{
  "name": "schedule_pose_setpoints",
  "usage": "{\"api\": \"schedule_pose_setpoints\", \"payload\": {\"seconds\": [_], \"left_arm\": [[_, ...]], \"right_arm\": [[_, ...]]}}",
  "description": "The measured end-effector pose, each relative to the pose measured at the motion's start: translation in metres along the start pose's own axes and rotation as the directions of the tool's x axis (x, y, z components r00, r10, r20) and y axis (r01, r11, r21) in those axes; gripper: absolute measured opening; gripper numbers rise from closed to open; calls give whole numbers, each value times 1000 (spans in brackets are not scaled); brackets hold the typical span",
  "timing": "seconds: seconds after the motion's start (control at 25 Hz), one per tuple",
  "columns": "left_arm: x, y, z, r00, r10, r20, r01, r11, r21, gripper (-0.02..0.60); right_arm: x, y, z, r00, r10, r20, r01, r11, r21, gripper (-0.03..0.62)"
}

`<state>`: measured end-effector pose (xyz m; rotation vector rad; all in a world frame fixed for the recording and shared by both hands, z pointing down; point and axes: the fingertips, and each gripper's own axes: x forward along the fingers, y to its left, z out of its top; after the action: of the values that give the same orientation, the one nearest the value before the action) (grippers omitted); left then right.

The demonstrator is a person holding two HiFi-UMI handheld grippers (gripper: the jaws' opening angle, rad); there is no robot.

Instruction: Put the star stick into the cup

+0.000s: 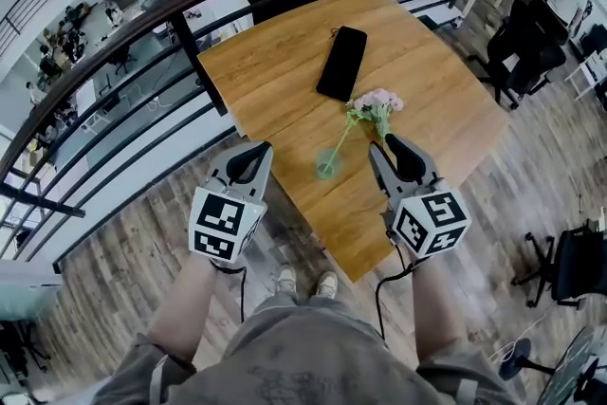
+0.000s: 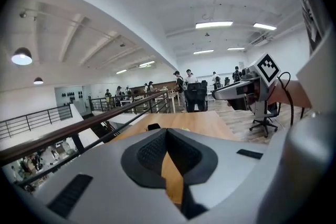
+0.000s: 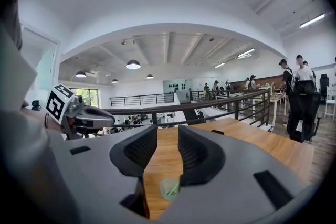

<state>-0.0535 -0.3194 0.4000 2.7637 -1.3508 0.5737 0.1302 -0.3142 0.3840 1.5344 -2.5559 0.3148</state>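
Although the task names a star stick [image 1: 358,116], what shows is a thin green stem with a pale pink cluster at its top. No star shape can be made out at this size. Its lower end already stands in the small translucent green cup [image 1: 328,168] near the front edge of the wooden worktop [image 1: 285,62]. The stem leans up and away toward the black phone [image 1: 341,63], which lies well apart from it.

It looks very light and top-heavy, with a slim stem that would probably bend or slip if pinched hard. The bare mid-stem, below the cluster, seems the safest place to take hold. The cup also looks light enough to tip at a nudge.

The left tongs [image 2: 165,131] are clenched tip to tip with nothing in them. The right tongs [image 3: 167,131] stand released, with a clear gap between the pads and only worktop behind. Both hover above the near edge, on either side of the cup and touching neither cup nor stick.

In the right gripper view one pad cuts off part of the cup and hides the cluster, leaving only a green streak inside. The left gripper view shows no cup at all. How deep the stem sits is blurred by the cup's wall.
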Motion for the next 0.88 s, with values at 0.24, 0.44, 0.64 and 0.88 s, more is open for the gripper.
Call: {"api": "schedule_pose_setpoints", "payload": {"seconds": [0.24,0.44,0.64,0.88], "left_arm": [[-29,-21,43,996,-4,92,-3,997,77,15],[-49,-37,52,992,-3,124,-14,991,132,15],[-61,-49,54,990,-20,141,4,993,119,15],[-70,-64,47,990,-45,133,33,995,92,15]], "right_arm": [[-45,24,34,996,65,62,-62,997,-43,120],[-83,37,54,987,75,139,-71,997,-30,61],[-103,39,47,989,52,139,-46,998,-46,41],[-120,54,21,994,97,57,-93,994,-64,31]]}}
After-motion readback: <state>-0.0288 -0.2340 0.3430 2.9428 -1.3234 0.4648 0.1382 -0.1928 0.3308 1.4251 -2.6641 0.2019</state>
